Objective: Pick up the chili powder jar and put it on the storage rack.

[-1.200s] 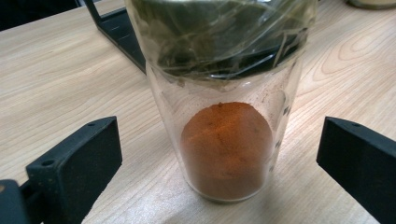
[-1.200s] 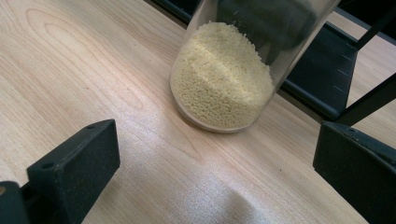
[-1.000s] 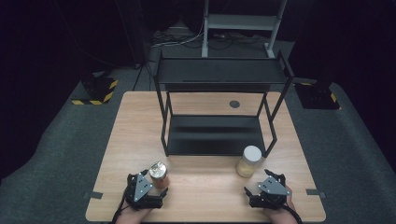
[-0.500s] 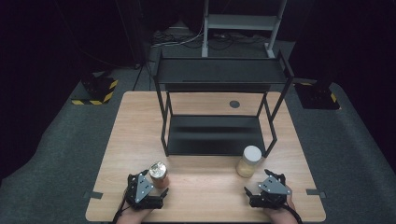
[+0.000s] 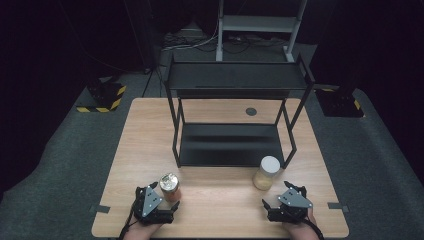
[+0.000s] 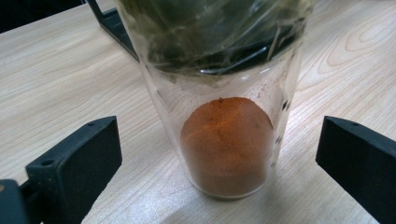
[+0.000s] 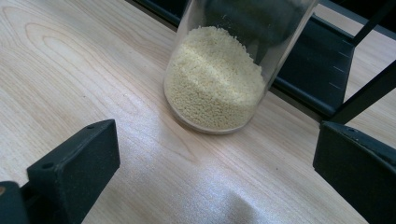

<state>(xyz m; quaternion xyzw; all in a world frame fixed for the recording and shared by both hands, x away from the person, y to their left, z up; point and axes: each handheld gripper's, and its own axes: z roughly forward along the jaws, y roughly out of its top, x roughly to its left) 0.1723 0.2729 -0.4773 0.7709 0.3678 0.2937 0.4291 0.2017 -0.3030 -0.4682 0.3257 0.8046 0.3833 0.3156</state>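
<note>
left tongs [image 5: 167,192] gaped wide around spice jar [image 5: 169,186] (orange powder), not touching | right tongs [image 5: 281,196] open, empty, grain jar [image 5: 266,173] just ahead | worktop [image 5: 220,205]

Surface [image 5: 220,200] is lit evenly from above in the high view; surroundings are left near black. High view is soft, low detail. Pale glare is seen on the wood in both gripper views. Near tongs and jar [image 6: 219,93] top are blurred; reflections are smeared across the glass.
</note>
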